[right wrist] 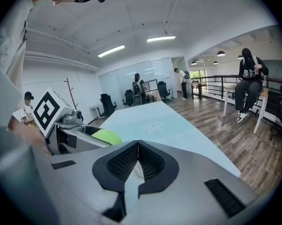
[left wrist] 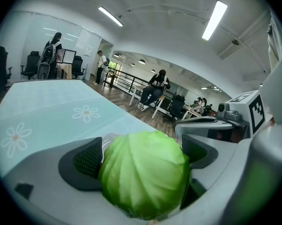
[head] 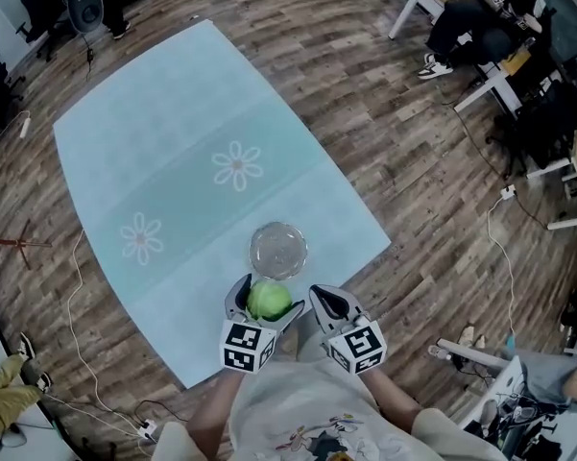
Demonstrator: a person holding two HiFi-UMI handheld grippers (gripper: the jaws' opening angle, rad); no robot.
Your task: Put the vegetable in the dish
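A round green cabbage (head: 268, 300) is clamped between the jaws of my left gripper (head: 267, 299), held above the near edge of the table. In the left gripper view the cabbage (left wrist: 144, 172) fills the space between the black pads (left wrist: 88, 157). A clear glass dish (head: 277, 250) stands on the pale blue tablecloth (head: 182, 152) just beyond the cabbage; only a sliver of the dish (left wrist: 108, 138) shows behind it. My right gripper (head: 328, 303) hangs beside the left one, shut with nothing in it; its pads (right wrist: 151, 162) meet, and the cabbage (right wrist: 107, 136) shows to its left.
The long table with daisy prints (head: 237, 166) stretches away from me over a wooden floor (head: 403, 161). Desks, chairs and a seated person (head: 480, 22) are at the far right. Cables (head: 77, 305) trail on the floor to the left.
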